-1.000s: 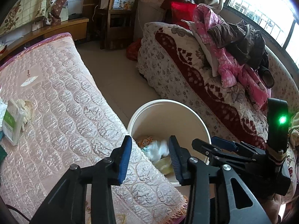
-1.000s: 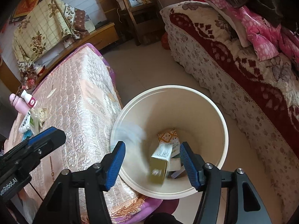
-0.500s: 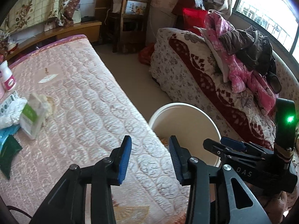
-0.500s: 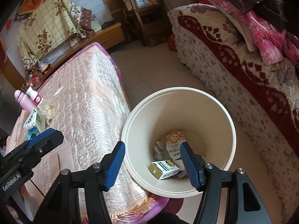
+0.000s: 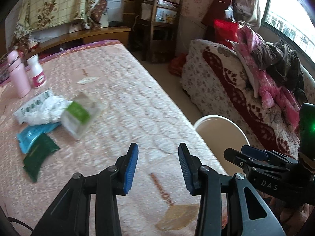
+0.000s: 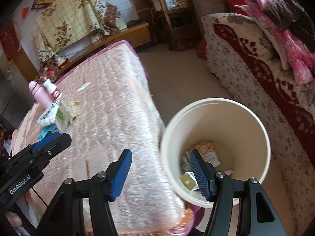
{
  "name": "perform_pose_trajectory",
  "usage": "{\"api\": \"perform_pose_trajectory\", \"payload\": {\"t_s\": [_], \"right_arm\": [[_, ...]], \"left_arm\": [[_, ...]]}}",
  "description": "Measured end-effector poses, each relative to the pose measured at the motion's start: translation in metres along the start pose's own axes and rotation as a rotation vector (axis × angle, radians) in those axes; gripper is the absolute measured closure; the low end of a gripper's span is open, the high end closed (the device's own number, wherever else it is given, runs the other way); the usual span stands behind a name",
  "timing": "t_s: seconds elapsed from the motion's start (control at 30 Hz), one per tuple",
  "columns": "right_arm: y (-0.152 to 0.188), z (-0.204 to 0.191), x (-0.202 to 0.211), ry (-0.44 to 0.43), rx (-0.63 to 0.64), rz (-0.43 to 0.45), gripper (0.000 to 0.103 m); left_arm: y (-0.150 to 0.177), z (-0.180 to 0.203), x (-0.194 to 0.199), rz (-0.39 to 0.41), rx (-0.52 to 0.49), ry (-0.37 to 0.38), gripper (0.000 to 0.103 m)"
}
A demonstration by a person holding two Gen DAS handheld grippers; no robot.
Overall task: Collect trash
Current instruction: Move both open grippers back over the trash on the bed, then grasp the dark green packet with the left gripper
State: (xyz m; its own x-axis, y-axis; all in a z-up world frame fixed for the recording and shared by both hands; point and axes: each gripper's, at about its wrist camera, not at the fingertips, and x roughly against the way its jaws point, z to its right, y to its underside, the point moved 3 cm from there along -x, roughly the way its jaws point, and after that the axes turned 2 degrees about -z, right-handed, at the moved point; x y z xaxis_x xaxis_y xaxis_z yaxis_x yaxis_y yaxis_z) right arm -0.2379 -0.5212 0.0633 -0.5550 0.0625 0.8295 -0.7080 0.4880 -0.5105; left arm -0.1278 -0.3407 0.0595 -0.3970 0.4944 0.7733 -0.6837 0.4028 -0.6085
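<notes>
A cream bin stands on the floor beside the pink quilted table; it also shows in the left wrist view. Cartons and wrappers lie in its bottom. On the table's left lie a green-and-white carton, crumpled white paper, a blue packet and a dark green packet. My left gripper is open and empty over the table's near edge. My right gripper is open and empty, above the bin's rim and the table's corner.
A pink bottle and a white bottle stand at the table's far left. A sofa with a floral cover and piled clothes is on the right. A wooden chair stands at the back. Bare floor lies between table and sofa.
Both grippers have swung left, away from the bin toward the table. The trash pile on the table has come closer to centre in the left wrist view. Both stay open.
</notes>
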Motion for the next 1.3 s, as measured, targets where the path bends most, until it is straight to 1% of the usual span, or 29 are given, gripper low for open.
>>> {"api": "perform_pose_trajectory", "payload": {"t_s": [0.07, 0.13, 0.2, 0.23, 0.43, 0.63, 0.67, 0.7, 0.73, 0.77, 0.83, 0.93, 1.07, 1.13, 1.2, 1.27, 1.3], "right_arm": [[0.000, -0.013, -0.002, -0.013, 0.018, -0.001, 0.038], [0.000, -0.024, -0.004, -0.029, 0.034, -0.005, 0.038], [0.001, -0.039, -0.008, -0.046, 0.057, -0.014, 0.038], [0.001, -0.046, -0.010, -0.056, 0.068, -0.018, 0.038], [0.004, -0.084, -0.020, -0.102, 0.132, -0.044, 0.038], [0.007, -0.114, -0.031, -0.139, 0.179, -0.065, 0.038], [0.007, -0.118, -0.034, -0.144, 0.183, -0.071, 0.038], [0.007, -0.121, -0.036, -0.147, 0.185, -0.075, 0.038], [0.007, -0.125, -0.038, -0.151, 0.188, -0.080, 0.038], [0.006, -0.128, -0.041, -0.155, 0.192, -0.085, 0.038], [0.005, -0.133, -0.044, -0.157, 0.199, -0.090, 0.038], [0.004, -0.139, -0.046, -0.155, 0.213, -0.093, 0.038], [-0.002, -0.137, -0.051, -0.148, 0.202, -0.089, 0.038], [-0.007, -0.136, -0.055, -0.145, 0.193, -0.093, 0.038], [-0.011, -0.137, -0.058, -0.147, 0.189, -0.096, 0.038], [-0.012, -0.138, -0.058, -0.150, 0.189, -0.089, 0.038], [-0.013, -0.139, -0.058, -0.152, 0.188, -0.086, 0.038]], "left_arm": [[0.002, -0.012, 0.004, 0.003, 0.017, -0.009, 0.058], [0.004, -0.027, 0.010, 0.005, 0.042, -0.021, 0.055], [0.007, -0.040, 0.014, 0.008, 0.063, -0.029, 0.048], [0.009, -0.049, 0.017, 0.010, 0.074, -0.037, 0.047], [0.019, -0.110, 0.029, 0.008, 0.137, -0.126, 0.046], [0.031, -0.185, 0.037, 0.009, 0.208, -0.257, 0.046], [0.031, -0.197, 0.037, 0.010, 0.227, -0.273, 0.044], [0.032, -0.207, 0.036, 0.009, 0.243, -0.284, 0.042], [0.031, -0.216, 0.032, 0.004, 0.261, -0.289, 0.042], [0.030, -0.224, 0.028, -0.004, 0.277, -0.281, 0.042], [0.030, -0.231, 0.016, -0.024, 0.308, -0.234, 0.042], [0.033, -0.223, 0.004, -0.059, 0.306, -0.162, 0.042], [0.040, -0.184, 0.003, -0.084, 0.205, -0.069, 0.042], [0.040, -0.172, 0.011, -0.071, 0.177, -0.043, 0.042], [0.039, -0.172, 0.019, -0.042, 0.178, -0.055, 0.042], [0.034, -0.177, 0.027, -0.013, 0.182, -0.089, 0.041], [0.032, -0.180, 0.026, -0.011, 0.180, -0.109, 0.039]]}}
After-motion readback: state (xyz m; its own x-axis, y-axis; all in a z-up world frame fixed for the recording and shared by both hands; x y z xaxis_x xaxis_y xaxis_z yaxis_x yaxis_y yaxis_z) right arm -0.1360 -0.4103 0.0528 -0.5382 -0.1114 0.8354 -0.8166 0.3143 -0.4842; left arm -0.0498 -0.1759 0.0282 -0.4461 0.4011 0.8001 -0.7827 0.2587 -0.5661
